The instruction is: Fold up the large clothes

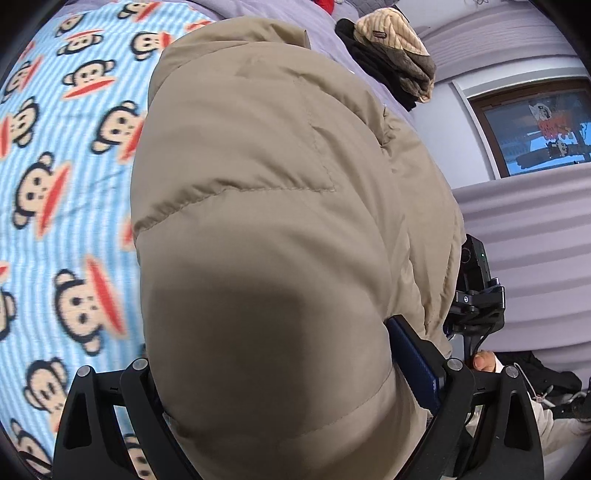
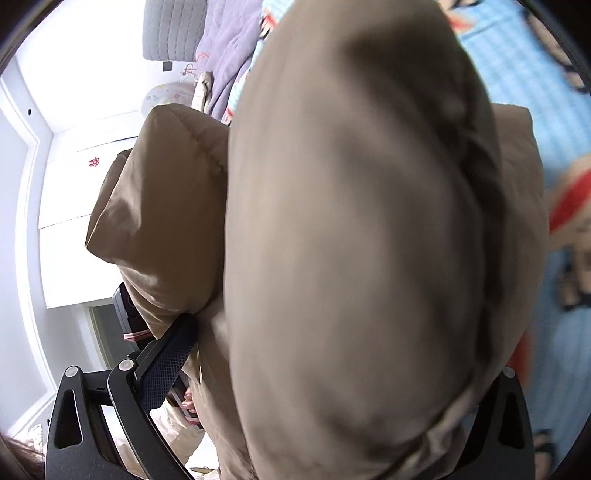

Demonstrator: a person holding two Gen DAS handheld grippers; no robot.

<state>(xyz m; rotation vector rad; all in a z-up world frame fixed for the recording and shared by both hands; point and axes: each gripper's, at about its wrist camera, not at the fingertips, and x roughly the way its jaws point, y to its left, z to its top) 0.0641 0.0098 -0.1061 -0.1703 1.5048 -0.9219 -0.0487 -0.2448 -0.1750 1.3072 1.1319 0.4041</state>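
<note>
The left hand-held gripper has its two fingers spread wide around a thick fold of a tan puffer jacket. The padded bulk fills the whole gap between the fingers, and the blue pad of the right-side finger lies against the fabric, so the wide jaws are clamped on the jacket. From this gripper the jacket bulges forward and upward, covering most of what lies ahead of it. To the gripper's left, beyond the jacket, lies a blue striped blanket with monkey faces. Ahead and to the right, past the jacket's far edge, a small pile of dark and beige clothes sits on grey bedding. Just to the right, the other gripper's black body shows beside the jacket, with a fingertip of the person's hand below it.

The right hand-held gripper likewise has its fingers set far apart with the tan jacket packed between them; its left finger's blue pad rests on the fabric, while the right finger is mostly hidden behind the bulge. A second padded fold hangs out to this gripper's left. The monkey blanket shows blurred on its right.
</note>
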